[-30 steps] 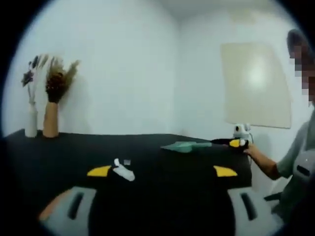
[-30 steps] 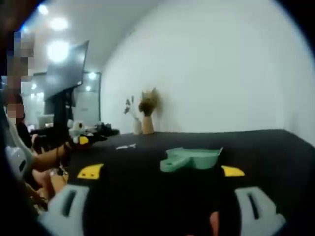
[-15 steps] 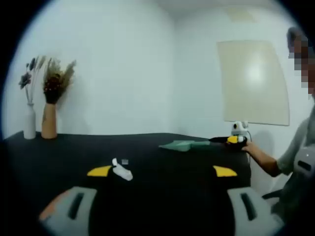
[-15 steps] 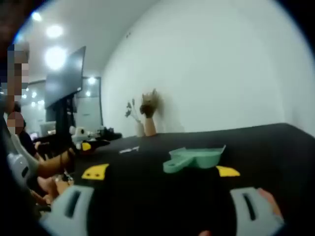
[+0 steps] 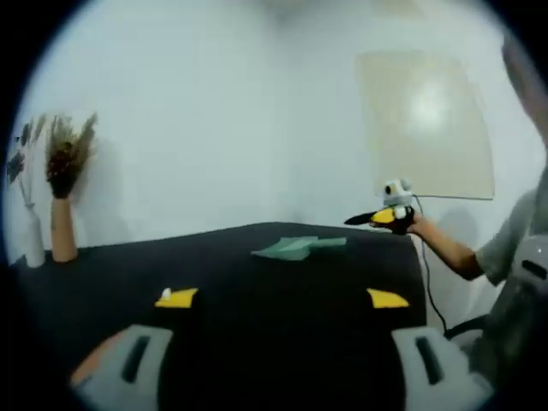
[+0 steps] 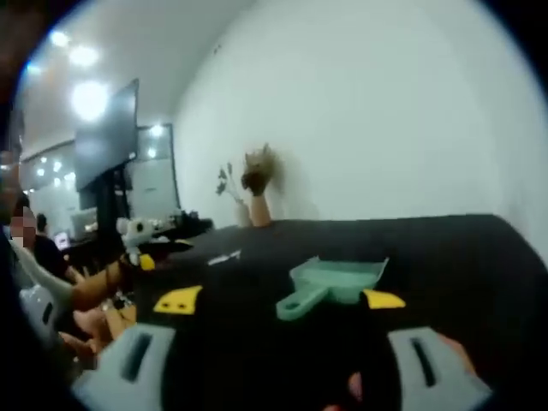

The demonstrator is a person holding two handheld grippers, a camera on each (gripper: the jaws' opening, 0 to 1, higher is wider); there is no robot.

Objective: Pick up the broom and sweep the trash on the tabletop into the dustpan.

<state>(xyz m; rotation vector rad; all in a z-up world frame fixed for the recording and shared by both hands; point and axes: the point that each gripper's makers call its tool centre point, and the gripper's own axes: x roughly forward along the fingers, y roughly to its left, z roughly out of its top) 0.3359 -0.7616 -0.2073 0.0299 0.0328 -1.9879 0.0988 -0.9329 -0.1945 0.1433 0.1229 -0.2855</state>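
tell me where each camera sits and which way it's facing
Left gripper view: rides the left gripper, looking across the black table toward the green dustpan, dried-flower vases and the right gripper held in a hand.
Right gripper view: rides the right gripper, facing the dustpan, white trash and vases; the left gripper shows at left.
Shared: table, dustpan, vases.
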